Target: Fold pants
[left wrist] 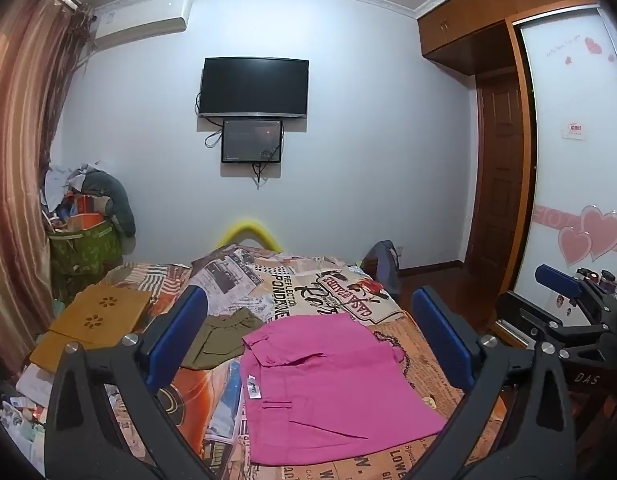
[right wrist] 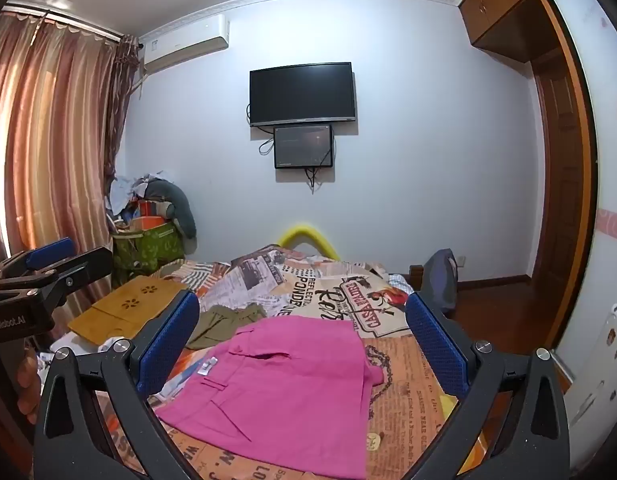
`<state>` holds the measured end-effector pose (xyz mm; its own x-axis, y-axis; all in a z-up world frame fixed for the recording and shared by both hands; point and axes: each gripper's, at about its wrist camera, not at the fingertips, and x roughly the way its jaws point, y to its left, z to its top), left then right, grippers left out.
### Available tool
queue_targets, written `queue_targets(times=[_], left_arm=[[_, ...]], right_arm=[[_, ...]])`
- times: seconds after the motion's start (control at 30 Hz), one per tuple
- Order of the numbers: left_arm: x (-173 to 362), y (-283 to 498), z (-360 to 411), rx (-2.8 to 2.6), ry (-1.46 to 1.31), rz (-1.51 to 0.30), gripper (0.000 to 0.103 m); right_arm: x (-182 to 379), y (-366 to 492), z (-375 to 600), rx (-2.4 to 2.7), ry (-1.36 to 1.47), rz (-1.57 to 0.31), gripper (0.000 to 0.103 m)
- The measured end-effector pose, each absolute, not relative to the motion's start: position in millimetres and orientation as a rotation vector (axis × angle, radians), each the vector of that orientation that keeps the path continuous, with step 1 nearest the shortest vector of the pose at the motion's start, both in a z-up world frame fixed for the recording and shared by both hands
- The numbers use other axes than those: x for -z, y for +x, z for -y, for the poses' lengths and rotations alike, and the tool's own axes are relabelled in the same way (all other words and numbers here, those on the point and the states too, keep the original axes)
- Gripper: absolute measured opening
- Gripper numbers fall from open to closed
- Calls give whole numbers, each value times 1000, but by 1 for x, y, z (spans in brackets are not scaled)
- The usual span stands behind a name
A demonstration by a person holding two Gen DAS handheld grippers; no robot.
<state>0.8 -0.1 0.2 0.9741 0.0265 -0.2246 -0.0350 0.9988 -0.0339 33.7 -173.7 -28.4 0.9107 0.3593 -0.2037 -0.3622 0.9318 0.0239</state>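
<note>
Pink pants (left wrist: 328, 388) lie folded flat on the printed bedspread (left wrist: 340, 280), waistband and white label toward the left. They also show in the right wrist view (right wrist: 284, 392). My left gripper (left wrist: 308, 340) is open and empty, held above the pants with its blue pads either side. My right gripper (right wrist: 304, 344) is open and empty, also above the pants. The right gripper shows at the right edge of the left wrist view (left wrist: 564, 292); the left gripper shows at the left edge of the right wrist view (right wrist: 48, 260).
Olive green shorts (left wrist: 224, 336) lie behind the pink pants. A wooden lap tray (left wrist: 92, 320) rests on the bed's left side. A cluttered green bin (left wrist: 84, 244) stands by the curtain. A wardrobe (left wrist: 572, 152) and door are on the right.
</note>
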Motion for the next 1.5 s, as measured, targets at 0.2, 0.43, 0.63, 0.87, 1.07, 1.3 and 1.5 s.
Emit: queue_targets(times=[0.2, 0.43, 0.63, 0.87, 1.07, 1.3, 1.5], left_arm=[[-1, 7, -1, -65, -41, -223, 103], [3, 1, 6, -16, -11, -211, 103], [5, 4, 7, -7, -9, -223, 103], [8, 8, 5, -12, -10, -229, 103], [9, 7, 6, -14, -4, -227, 103], [9, 7, 7, -18, -5, -227, 103], [9, 8, 7, -21, -5, -224, 103]], right_arm=[[29, 33, 174, -378, -11, -209, 103], [31, 37, 171, -372, -13, -214, 103], [32, 36, 172, -369, -11, -220, 103], [33, 36, 172, -367, -9, -224, 103], [33, 37, 173, -367, -8, -227, 103], [33, 37, 172, -367, -9, -227, 103], [32, 38, 173, -366, -9, -227, 103]])
